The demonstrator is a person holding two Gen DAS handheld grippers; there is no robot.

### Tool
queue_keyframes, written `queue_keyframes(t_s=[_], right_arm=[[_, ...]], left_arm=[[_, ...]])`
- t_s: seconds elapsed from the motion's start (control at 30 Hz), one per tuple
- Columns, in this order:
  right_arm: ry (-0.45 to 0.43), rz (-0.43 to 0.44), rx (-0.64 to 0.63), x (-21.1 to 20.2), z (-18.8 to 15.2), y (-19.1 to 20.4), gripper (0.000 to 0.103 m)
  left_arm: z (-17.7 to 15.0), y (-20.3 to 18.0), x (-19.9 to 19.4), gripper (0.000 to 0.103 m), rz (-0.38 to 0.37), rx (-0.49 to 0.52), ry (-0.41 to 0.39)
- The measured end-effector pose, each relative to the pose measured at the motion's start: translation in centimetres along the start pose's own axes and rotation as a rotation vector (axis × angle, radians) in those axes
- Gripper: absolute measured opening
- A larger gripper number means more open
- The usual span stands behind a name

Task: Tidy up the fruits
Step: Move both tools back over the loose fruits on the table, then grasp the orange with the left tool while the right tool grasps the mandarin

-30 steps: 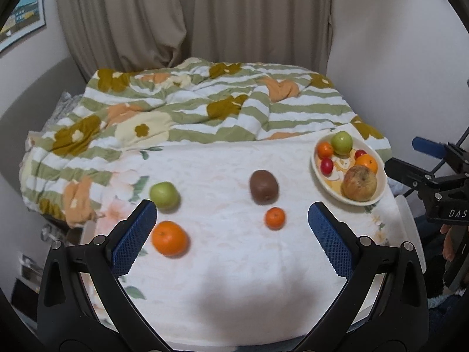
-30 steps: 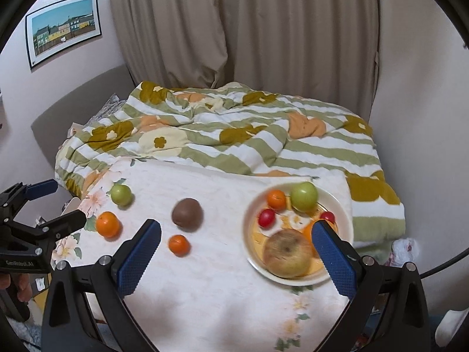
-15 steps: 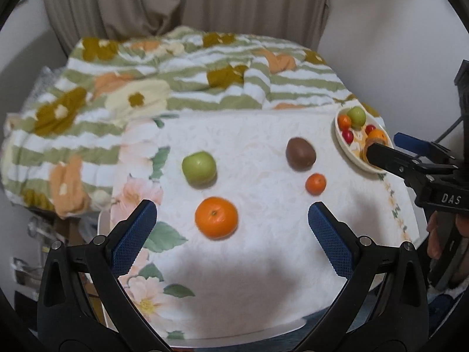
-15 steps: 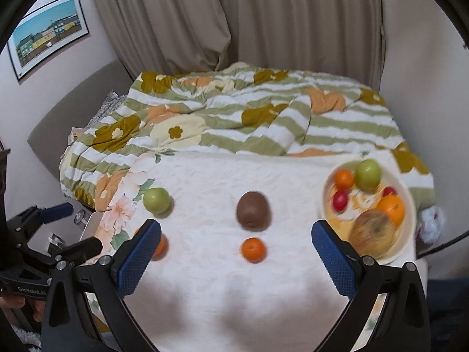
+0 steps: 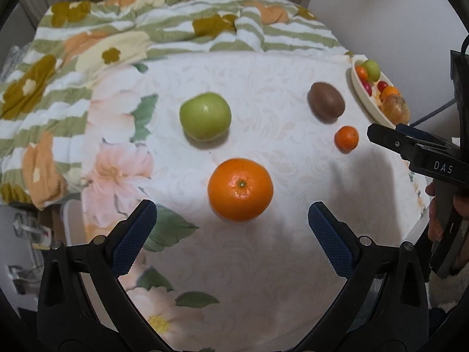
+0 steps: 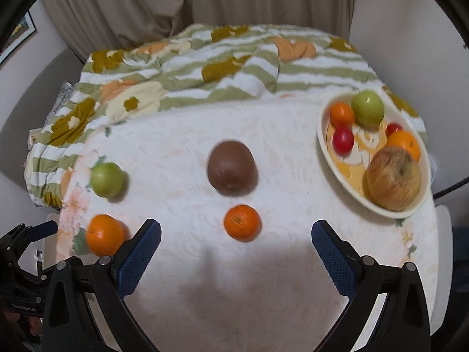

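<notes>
Fingers of the left gripper (image 5: 231, 228) are spread wide and hold nothing; the large orange (image 5: 240, 189) lies just beyond the fingertips, centred in the gap between them, stem scar up, resting on the white floral cloth (image 5: 263, 278). Fingers of the right gripper (image 6: 236, 249) are likewise spread and empty, with the small mandarin (image 6: 242, 222) just ahead of the tips and slightly left of the gap's centre. Beyond the orange, left of the left gripper's centreline, sits the green apple (image 5: 205, 120); beyond the mandarin, in line with the right gripper's gap, sits the brown kiwi (image 6: 231, 167). These 4 fruits remain loose on the cloth. Farthest out, beyond the right finger of the right gripper, the cream bowl (image 6: 325, 146) already holds 6 fruits. Handling judgement: the orange is firm, round and moderately heavy, with a dimpled rind that should grip well; take it across its widest girth, pads on opposite sides, since a high hold may squeeze it out. The mandarin is probably lighter and softer, so close gently. Round fruit may roll on the cloth if nudged.
</notes>
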State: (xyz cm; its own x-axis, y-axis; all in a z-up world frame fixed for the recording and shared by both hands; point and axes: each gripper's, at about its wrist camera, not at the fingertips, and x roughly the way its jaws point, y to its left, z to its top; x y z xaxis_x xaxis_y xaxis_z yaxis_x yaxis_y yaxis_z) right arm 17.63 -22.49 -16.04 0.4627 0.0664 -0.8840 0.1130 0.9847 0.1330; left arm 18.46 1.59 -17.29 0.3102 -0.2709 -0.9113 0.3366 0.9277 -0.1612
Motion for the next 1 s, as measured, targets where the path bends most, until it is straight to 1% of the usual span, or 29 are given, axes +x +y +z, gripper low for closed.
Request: queue_keyframes(t_s=[0.13,0.3,0.37,0.43,0.47,0.5,0.53,0.57,0.63,0.67,0.7,0.73,0.77,0.83,1.0], right_arm=[[0.048,0.009,-0.025,2.3,-0.8,-0.9,0.102],[0.051,0.017,-0.065,3.5,-1.6,-1.7,0.102],[0.054,0.013,-0.094,3.8,-1.7,-1.6,0.1],[0.061,0.014,-0.127,4.2,-1.7,-1.5,0.098],[0.064,0.013,-0.143,4.5,-1.7,-1.4,0.098],[0.062,0.009,-0.16,4.6,-1.7,-1.3,0.097],[0.059,0.009,-0.173,4.7,-1.6,-1.2,0.09],[0.059,0.011,-0.189,4.8,-1.6,-1.1,0.087],[0.06,0.01,-0.21,4.9,-1.7,-0.9,0.086],[0.06,0.012,-0.215,5.0,-1.7,-0.9,0.085],[0.062,0.015,-0.219,5.1,-1.6,-0.9,0.084],[0.064,0.018,-0.221,5.2,-1.6,-0.9,0.08],[0.066,0.02,-0.222,5.3,-1.6,-0.9,0.074],[0.072,0.026,-0.224,5.5,-1.6,-0.9,0.072],[0.063,0.03,-0.228,5.6,-1.3,-0.8,0.067]], left_arm=[[-0.6,-0.2,2.3,0.103,0.0,-0.028,0.019],[-0.8,-1.2,3.3,0.103,0.056,-0.013,-0.012],[-0.7,-1.4,3.6,0.1,0.07,-0.011,-0.021],[-0.6,-1.6,4.2,0.09,0.085,-0.009,-0.013],[-0.6,-1.6,4.4,0.087,0.09,-0.009,-0.007],[-0.5,-1.6,4.8,0.082,0.097,-0.012,0.002],[-0.5,-1.5,5.0,0.08,0.099,-0.015,0.007],[-0.5,-1.5,5.2,0.08,0.097,-0.019,0.01],[-0.5,-1.5,5.4,0.075,0.099,-0.021,0.009],[-0.4,-1.6,5.5,0.074,0.104,-0.014,0.007],[-0.3,-1.8,5.5,0.069,0.104,-0.007,0.006],[-0.3,-1.9,5.5,0.067,0.1,0.002,0.002],[-0.2,-2.1,5.6,0.068,0.11,0.009,0.003],[-0.1,-2.2,5.6,0.067,0.121,0.011,0.005],[-0.2,-2.1,5.5,0.067,0.117,-0.002,0.013]])
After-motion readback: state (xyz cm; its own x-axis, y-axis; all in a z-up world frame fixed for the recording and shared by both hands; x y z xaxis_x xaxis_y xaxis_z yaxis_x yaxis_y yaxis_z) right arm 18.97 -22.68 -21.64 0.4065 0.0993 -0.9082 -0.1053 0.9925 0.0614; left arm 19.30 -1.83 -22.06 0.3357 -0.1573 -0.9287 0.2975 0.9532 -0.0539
